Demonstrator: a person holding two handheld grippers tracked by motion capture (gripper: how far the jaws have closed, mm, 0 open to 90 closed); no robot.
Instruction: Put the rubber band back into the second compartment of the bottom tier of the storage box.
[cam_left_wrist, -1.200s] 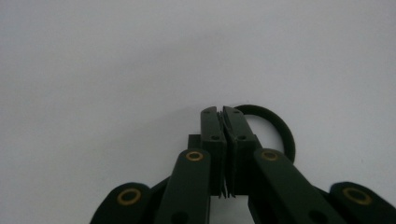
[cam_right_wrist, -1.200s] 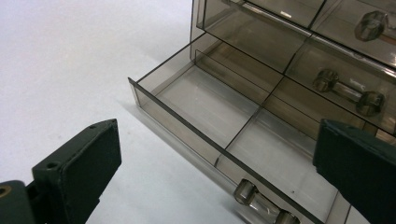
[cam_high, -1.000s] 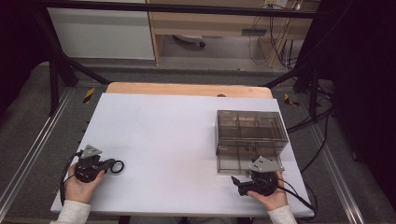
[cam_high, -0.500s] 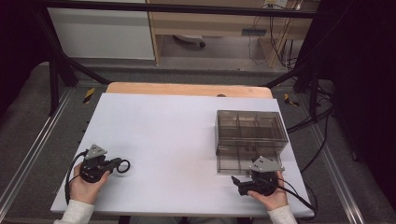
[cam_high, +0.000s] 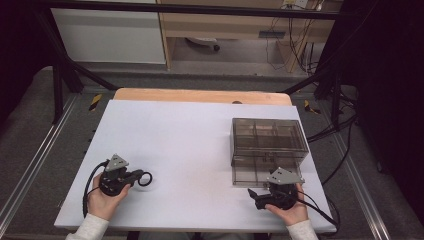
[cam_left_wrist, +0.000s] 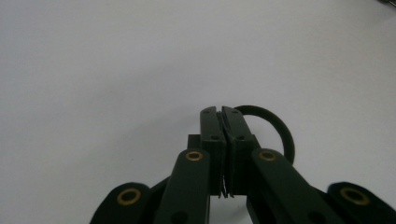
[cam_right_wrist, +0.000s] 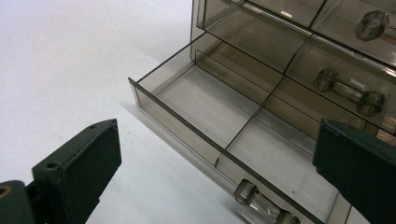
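My left gripper (cam_high: 137, 176) rests low at the front left of the white table (cam_high: 190, 135), and a black rubber ring (cam_high: 145, 178) sticks out from its tips toward the right. In the left gripper view the jaws of this left gripper (cam_left_wrist: 222, 113) are pressed together on the ring (cam_left_wrist: 276, 131), which curves out behind them. At the front right, my right gripper (cam_high: 254, 195) lies in the person's hand, open and holding nothing. It sits just in front of a smoky clear drawer cabinet (cam_high: 268, 136). The bottom drawer (cam_right_wrist: 205, 100) is pulled out, and its two compartments are bare.
The upper drawers (cam_right_wrist: 299, 51) are closed, with clear bar handles (cam_right_wrist: 348, 91); the open drawer's handle (cam_right_wrist: 261, 205) points toward my right gripper (cam_right_wrist: 217, 135). Cables trail off the table's right side (cam_high: 320, 212). A wooden strip (cam_high: 200, 95) borders the far edge.
My left gripper has slid to the right across the table, carrying the black ring with it. The right gripper and the open drawer have stayed put.
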